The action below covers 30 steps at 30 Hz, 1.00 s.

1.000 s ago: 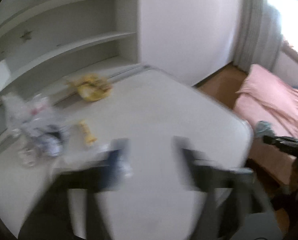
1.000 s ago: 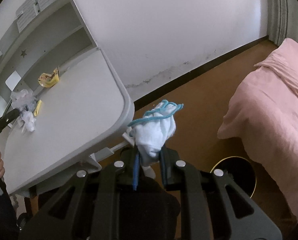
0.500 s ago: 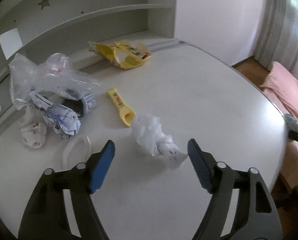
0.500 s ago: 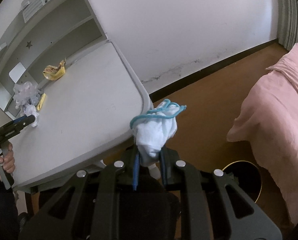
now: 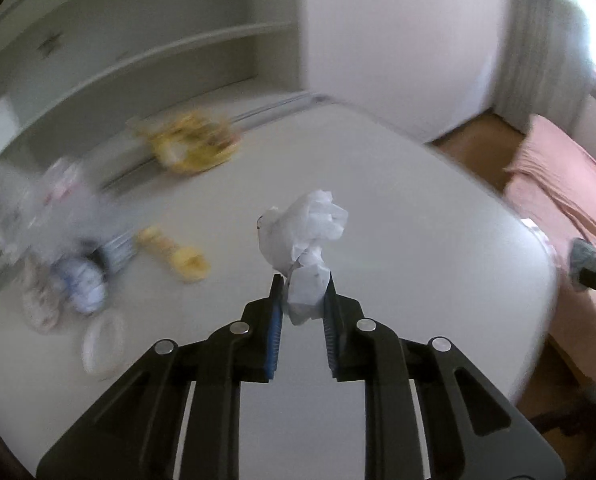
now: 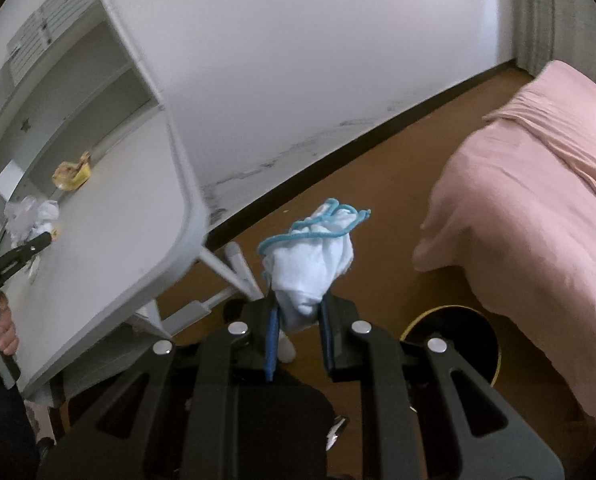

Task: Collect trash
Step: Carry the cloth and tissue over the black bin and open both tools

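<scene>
1. Left tool (image 5: 303, 294): jaws closing on a crumpled white tissue (image 5: 304, 236); the blue pads flank its lower end and the pictures show it pinched between them, the bulk standing up and away from the tips toward the middle of the frame
2. Tissue position: over the white worktop (image 5: 398, 240), centre frame; whether it is clear of the surface cannot be told
3. Right tool (image 6: 297, 312): pressed together on a white wad with blue cord (image 6: 310, 252), which sticks out beyond the tips at centre frame, above the brown floor and clear of the worktop edge
4. Governing relation: a dark round bin (image 6: 450, 334) shows at lower right of the right wrist view, just right of that tool's tips and below them. Judged the drop point. The right tool is the nearer; the left tool is over the worktop at far left of that view, well apart from the bin
5. Remaining litter, left wrist view, all blurred: yellow wrapper (image 5: 192, 146) upper left by the shelf, clear bag (image 5: 46, 208) at left, small yellow piece (image 5: 178, 254) left of the tissue, white ring (image 5: 102, 346) lower left
6. Judgement: both tools loaded; the next move calls for a carry toward lower right, the left load crossing the worktop edge first
</scene>
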Tool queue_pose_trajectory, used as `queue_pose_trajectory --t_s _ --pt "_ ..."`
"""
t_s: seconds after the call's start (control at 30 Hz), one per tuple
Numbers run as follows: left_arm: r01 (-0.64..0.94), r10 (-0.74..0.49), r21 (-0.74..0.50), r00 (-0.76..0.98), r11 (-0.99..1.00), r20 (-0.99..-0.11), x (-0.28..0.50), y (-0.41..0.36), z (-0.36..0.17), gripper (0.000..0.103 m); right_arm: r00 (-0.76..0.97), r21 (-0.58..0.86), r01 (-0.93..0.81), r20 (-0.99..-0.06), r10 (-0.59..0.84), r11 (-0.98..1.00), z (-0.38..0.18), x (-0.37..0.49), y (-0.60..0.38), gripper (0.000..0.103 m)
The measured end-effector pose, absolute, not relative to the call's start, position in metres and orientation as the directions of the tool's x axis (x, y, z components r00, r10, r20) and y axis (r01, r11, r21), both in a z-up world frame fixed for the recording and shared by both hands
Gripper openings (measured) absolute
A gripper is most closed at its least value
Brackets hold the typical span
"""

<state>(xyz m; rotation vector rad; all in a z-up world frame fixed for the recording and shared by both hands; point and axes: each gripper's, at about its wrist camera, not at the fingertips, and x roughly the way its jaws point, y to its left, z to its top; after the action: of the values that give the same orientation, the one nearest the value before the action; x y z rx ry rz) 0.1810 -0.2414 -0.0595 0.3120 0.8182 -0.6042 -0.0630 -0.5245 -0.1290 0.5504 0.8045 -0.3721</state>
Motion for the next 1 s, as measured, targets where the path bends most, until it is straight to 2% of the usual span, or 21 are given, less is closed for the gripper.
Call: queue_pose_trajectory --t_s 0.2,0.43,0.63,0.73,1.0 --pt "0.786 -0.554 -0.054 0.383 0.615 -0.739 0.119 -0.326 -0.051 0.017 0.561 0.274 0.613 -0.811 -0.164 0.741 -0.154 -0.097 -0.557 0.017" --pt "0.927 -0.641 -0.135 0.133 0.351 -0.756 0.022 -0.441 -0.083 0.018 0.465 0.240 0.723 -0.863 -0.199 0.648 -0.191 -0.157 -0.598 0.017" --pt "0.945 -0.608 -0.181 0.022 0.272 -0.794 -0.022 -0.519 -0.145 0.018 0.427 0.271 0.790 -0.887 -0.176 0.550 -0.229 -0.196 -0.633 0.017" --pt "0.939 -0.584 -0.196 0.006 0.282 -0.812 -0.026 -0.548 -0.181 0.018 0.360 0.225 0.822 -0.917 -0.171 0.523 -0.259 -0.203 -0.644 0.017" --pt "0.914 -0.476 -0.264 -0.094 0.306 -0.875 -0.049 -0.599 -0.278 0.018 0.299 0.244 0.859 -0.953 -0.053 0.451 -0.324 -0.211 -0.661 0.017"
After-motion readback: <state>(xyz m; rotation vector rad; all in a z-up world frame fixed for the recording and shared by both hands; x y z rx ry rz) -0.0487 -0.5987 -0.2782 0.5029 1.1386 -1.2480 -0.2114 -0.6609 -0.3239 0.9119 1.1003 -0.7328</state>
